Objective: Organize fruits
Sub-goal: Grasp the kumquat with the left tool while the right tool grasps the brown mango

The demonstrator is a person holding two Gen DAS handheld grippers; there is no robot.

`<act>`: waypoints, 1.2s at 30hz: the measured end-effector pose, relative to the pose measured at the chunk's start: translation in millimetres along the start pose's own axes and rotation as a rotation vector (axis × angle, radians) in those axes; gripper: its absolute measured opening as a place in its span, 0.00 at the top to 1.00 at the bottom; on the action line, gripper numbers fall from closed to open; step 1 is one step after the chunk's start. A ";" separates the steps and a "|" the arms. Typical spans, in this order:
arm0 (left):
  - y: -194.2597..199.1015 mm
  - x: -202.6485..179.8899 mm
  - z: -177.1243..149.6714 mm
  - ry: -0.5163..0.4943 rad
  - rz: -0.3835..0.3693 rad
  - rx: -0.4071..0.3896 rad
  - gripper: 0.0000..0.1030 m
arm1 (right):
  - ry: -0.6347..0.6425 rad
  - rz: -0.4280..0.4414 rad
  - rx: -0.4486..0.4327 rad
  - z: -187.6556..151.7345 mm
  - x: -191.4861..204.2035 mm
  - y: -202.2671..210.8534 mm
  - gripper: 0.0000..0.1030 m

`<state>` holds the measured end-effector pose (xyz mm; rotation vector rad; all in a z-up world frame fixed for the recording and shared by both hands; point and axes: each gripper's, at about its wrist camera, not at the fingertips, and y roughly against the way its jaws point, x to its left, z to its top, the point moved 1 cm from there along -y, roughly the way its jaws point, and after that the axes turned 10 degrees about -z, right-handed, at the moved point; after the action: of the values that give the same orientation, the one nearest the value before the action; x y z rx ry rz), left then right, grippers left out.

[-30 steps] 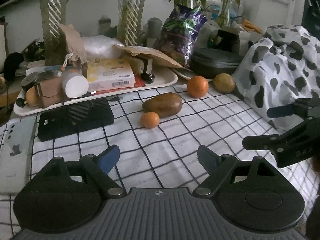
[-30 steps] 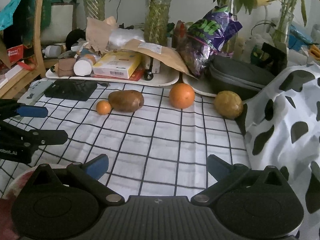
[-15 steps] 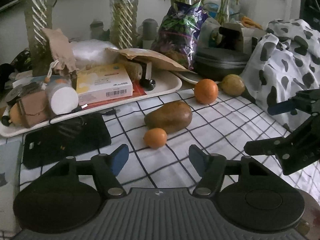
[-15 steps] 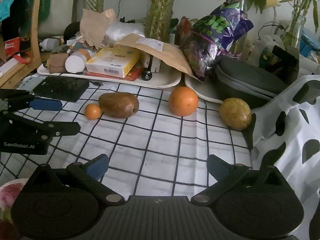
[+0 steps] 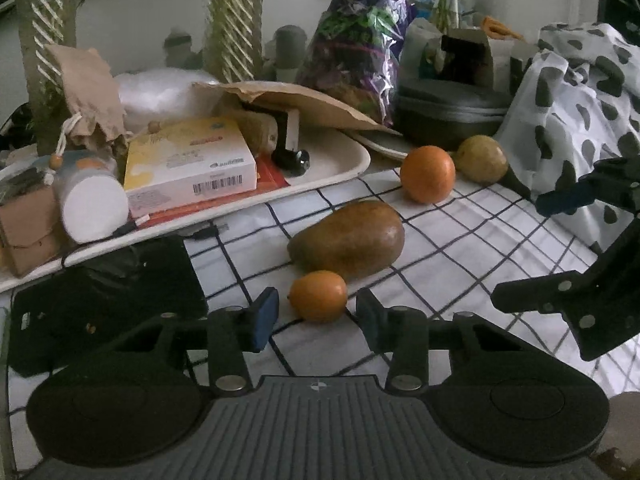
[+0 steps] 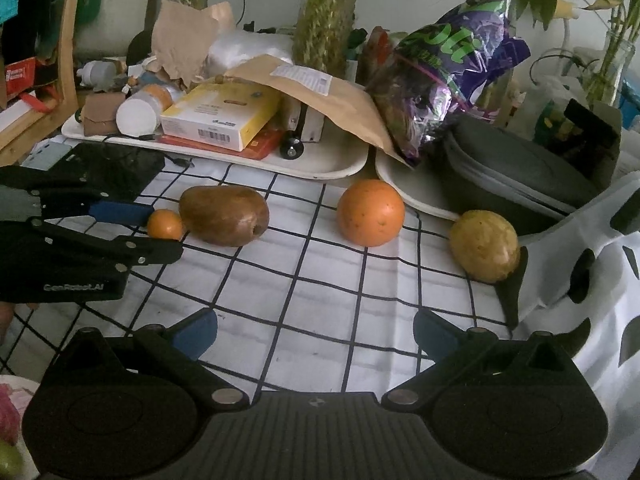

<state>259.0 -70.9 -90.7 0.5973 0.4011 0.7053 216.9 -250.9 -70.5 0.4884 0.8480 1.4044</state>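
Change: since a second ago the left claw has come forward over the checked cloth, and the small orange that lay well ahead now sits between its fingertips.
Left claw: spread, blue pads either side of the small orange with a gap showing on each side; it pinches nothing.
Right claw: spread wide and empty, low in the frame above the checked cloth, with the big orange ahead of it in mid frame.
Small orange: on the table, centre of the left view, just in front of the brown mango; whether the two touch I cannot tell.
Big orange: right of the mango, apart from it.
Yellow-green fruit: far right, against the spotted cloth.
Tray: upper left of both views, piled with boxes.
Black case: left of the small orange.
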 end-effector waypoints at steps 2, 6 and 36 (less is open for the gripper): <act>-1.0 1.3 1.3 0.006 -0.006 -0.006 0.67 | -0.001 0.002 0.000 0.8 0.0 -1.2 0.00; 0.3 2.9 2.0 0.025 -0.017 -0.011 0.70 | 0.005 0.006 -0.002 1.8 2.3 -2.9 0.00; 36.3 30.8 13.6 0.080 0.088 -0.037 0.70 | 0.079 0.095 -0.145 40.7 43.8 -43.0 0.17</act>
<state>270.2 -32.3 -61.9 0.5557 0.4371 0.8216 273.7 -206.8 -86.8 0.3679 0.7876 1.5686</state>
